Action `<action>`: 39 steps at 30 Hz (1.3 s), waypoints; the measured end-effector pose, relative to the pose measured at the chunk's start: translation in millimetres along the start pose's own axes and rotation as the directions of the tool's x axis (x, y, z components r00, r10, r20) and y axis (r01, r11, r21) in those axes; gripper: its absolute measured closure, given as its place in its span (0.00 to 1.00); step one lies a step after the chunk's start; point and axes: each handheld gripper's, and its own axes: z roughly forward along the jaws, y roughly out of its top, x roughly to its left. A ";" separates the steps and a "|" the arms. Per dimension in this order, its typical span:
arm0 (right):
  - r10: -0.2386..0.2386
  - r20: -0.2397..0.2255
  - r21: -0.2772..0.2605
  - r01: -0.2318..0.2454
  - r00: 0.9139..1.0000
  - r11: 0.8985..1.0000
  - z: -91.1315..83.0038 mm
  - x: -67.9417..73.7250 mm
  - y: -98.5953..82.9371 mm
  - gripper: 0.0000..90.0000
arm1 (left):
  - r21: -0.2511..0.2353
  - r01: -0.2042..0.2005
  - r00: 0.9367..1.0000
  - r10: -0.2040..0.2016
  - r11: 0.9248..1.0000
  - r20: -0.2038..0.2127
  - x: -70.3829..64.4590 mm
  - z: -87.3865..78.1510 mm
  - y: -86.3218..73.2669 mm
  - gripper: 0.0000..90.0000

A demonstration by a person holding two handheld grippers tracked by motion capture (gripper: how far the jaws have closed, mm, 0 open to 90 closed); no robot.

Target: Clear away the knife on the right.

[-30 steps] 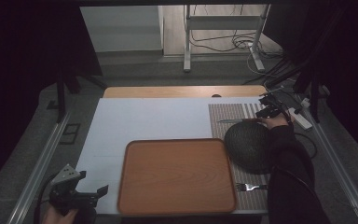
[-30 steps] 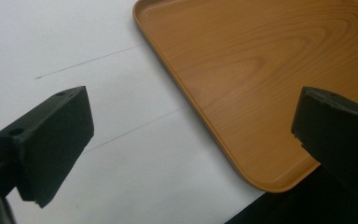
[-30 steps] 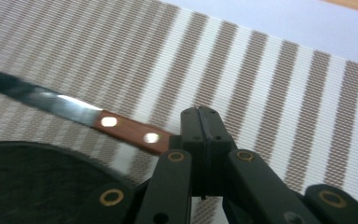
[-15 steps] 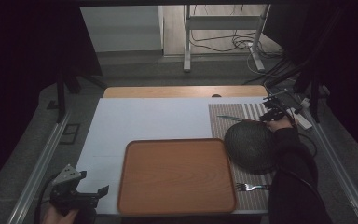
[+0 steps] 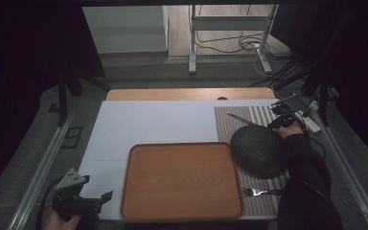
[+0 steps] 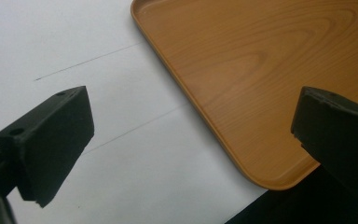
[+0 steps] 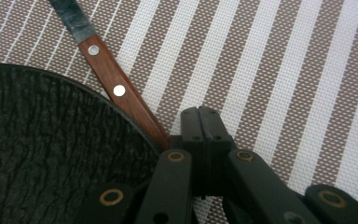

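At the right edge of the high view my right claw (image 5: pixel 281 120) sat pressed together beside the wooden-handled knife (image 7: pixel 114 91) on the striped woven placemat (image 7: pixel 279 70), against the dark textured round plate (image 5: pixel 258 151). I judged I should spread it before grasping. At lower left, my left claw (image 5: pixel 88 201) hung spread near the empty wooden tray (image 6: pixel 270 70).

We count one wooden tray (image 5: pixel 181 179), one striped placemat (image 5: pixel 249 120), one dark textured plate (image 5: pixel 258 150), one wood-handled knife (image 7: pixel 107 74) and one fork (image 5: pixel 258 192). We also count two claws: the left claw (image 5: pixel 96 203) near the front corner of the white worktop (image 5: pixel 148 124), and the right claw (image 7: pixel 200 122) over the placemat.
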 end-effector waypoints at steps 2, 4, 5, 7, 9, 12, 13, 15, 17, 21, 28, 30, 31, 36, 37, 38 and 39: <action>0.002 0.000 0.007 -0.002 1.000 1.000 -0.1 0.4 0.4 1.00 | -0.001 0.003 1.000 -0.003 1.000 0.001 0.1 -0.1 -0.1 0.00; 0.004 -0.001 0.008 -0.004 1.000 1.000 -0.1 0.0 0.4 0.99 | -0.001 0.002 1.000 -0.002 1.000 0.001 0.1 -0.1 -0.1 0.00; 0.004 -0.001 0.008 -0.004 1.000 1.000 -0.1 0.0 0.4 0.99 | -0.001 0.002 1.000 -0.002 1.000 0.001 0.1 -0.1 -0.1 0.00; 0.004 0.008 -0.002 -0.004 1.000 1.000 -2.1 -0.7 0.9 0.99 | -0.001 0.002 1.000 -0.002 1.000 0.000 0.0 0.0 0.0 0.00; 0.009 0.008 -0.013 -0.009 1.000 1.000 -3.5 -1.2 1.4 0.97 | -0.001 0.002 1.000 -0.002 1.000 0.000 0.0 0.0 0.0 0.00; 0.031 0.015 -0.048 -0.031 0.999 0.998 -10.7 -1.9 4.4 0.89 | -0.002 0.002 1.000 -0.002 1.000 0.001 0.1 -0.1 -0.1 0.00; 0.031 0.015 -0.048 -0.031 0.999 0.998 -10.7 -1.9 4.4 0.89 | -0.002 0.002 1.000 -0.002 1.000 0.001 0.1 -0.1 -0.1 0.00; 0.038 0.015 -0.069 -0.037 0.999 0.997 -13.6 -0.9 6.2 0.82 | -0.002 0.001 1.000 -0.001 1.000 0.001 0.1 -0.2 -0.1 0.00; 0.044 0.009 -0.083 -0.043 0.999 0.996 -15.7 0.8 8.6 0.73 | -0.002 0.001 1.000 -0.001 1.000 0.001 0.1 -0.1 -0.1 0.00; 0.040 -0.007 -0.103 -0.040 0.999 0.994 -16.5 8.0 14.3 0.53 | -0.001 0.001 1.000 -0.001 1.000 0.000 0.0 -0.1 -0.1 0.00; 0.005 -0.006 -0.098 -0.005 1.000 0.995 -8.0 26.0 25.0 0.26 | -0.001 0.002 1.000 -0.002 1.000 0.001 0.1 0.0 -0.1 0.00; -0.003 -0.004 -0.096 0.002 1.000 0.995 -5.2 30.7 28.1 0.20 | -0.002 0.003 1.000 -0.003 1.000 0.001 0.2 -0.1 -0.1 0.00; -0.006 -0.002 -0.095 0.006 1.000 0.995 -3.6 32.8 29.6 0.17 | -0.002 0.004 1.000 -0.004 1.000 0.001 0.2 -0.1 -0.1 0.00; -0.022 0.018 -0.073 0.023 1.000 0.997 5.7 43.4 36.6 0.04 | -0.002 0.004 1.000 -0.004 1.000 0.002 0.5 -0.1 -0.2 0.00; -0.026 0.024 -0.065 0.027 0.999 0.998 7.5 44.9 37.9 0.04 | -0.002 0.004 1.000 -0.004 1.000 0.002 0.6 -0.2 -0.2 0.00; -0.028 0.029 -0.055 0.030 0.999 0.998 10.8 46.6 40.5 0.01 | -0.003 0.005 1.000 -0.005 1.000 0.002 0.6 -0.2 -0.2 0.00; -0.025 0.030 -0.053 0.027 0.999 0.998 12.1 46.8 41.7 0.01 | -0.003 0.005 1.000 -0.005 1.000 0.002 0.7 -0.2 -0.3 0.00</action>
